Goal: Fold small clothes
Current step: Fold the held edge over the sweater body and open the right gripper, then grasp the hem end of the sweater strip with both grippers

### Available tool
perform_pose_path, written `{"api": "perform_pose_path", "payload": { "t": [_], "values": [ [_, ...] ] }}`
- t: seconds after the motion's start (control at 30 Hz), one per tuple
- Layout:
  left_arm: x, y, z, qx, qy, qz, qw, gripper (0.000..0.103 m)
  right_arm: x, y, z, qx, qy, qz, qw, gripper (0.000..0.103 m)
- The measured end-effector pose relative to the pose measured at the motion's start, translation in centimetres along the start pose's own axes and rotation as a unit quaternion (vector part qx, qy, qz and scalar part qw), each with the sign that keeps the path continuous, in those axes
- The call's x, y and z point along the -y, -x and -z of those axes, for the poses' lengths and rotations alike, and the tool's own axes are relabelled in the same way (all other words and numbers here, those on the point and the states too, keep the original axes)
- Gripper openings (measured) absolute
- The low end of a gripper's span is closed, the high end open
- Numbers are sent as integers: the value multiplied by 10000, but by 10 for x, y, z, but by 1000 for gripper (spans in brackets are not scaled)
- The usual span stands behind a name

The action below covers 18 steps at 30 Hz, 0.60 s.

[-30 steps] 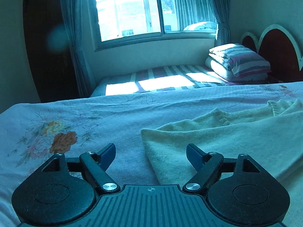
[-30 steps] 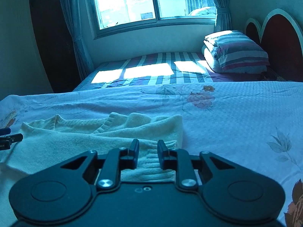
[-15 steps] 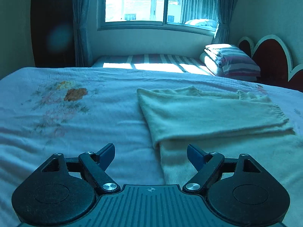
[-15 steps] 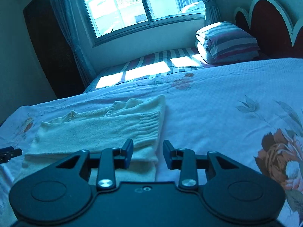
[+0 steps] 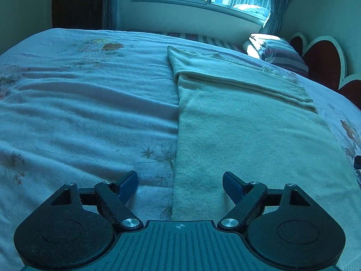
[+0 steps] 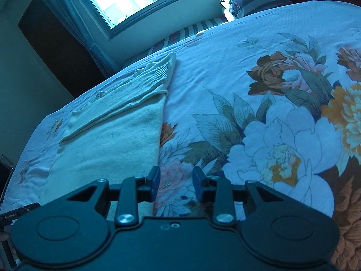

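My left gripper gapes wide over the cream sweater, part-folded on the bed. My right gripper holds nothing, jaws closing, seemingly just off the sweater's edge.

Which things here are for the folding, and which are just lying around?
For the folding:
cream sweater
left hand-held gripper
right hand-held gripper, jaws closing on nothing

Just lying around:
floral bedspread
striped pillow
curtains
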<state>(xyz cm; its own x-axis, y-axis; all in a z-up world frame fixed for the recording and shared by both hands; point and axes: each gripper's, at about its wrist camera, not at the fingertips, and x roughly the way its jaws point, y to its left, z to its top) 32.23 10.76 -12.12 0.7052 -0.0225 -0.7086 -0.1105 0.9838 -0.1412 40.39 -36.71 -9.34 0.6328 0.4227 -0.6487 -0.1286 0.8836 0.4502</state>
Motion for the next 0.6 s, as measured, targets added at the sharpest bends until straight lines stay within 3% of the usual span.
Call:
{"api": "perform_pose_path", "payload": {
  "t": [0.17, 0.43, 0.6],
  "values": [
    [11, 17, 18, -4, -182, 307, 9994, 82, -18, 24, 26, -9, 87, -83, 9999, 33],
    [-5, 70, 72, 14, -106, 443, 9990, 82, -35, 75, 85, -125, 29, 105, 9999, 33],
    [-3, 82, 80, -27, -154, 535, 9984, 82, -51, 89, 103, -139, 89, 211, 9996, 33]
  ]
}}
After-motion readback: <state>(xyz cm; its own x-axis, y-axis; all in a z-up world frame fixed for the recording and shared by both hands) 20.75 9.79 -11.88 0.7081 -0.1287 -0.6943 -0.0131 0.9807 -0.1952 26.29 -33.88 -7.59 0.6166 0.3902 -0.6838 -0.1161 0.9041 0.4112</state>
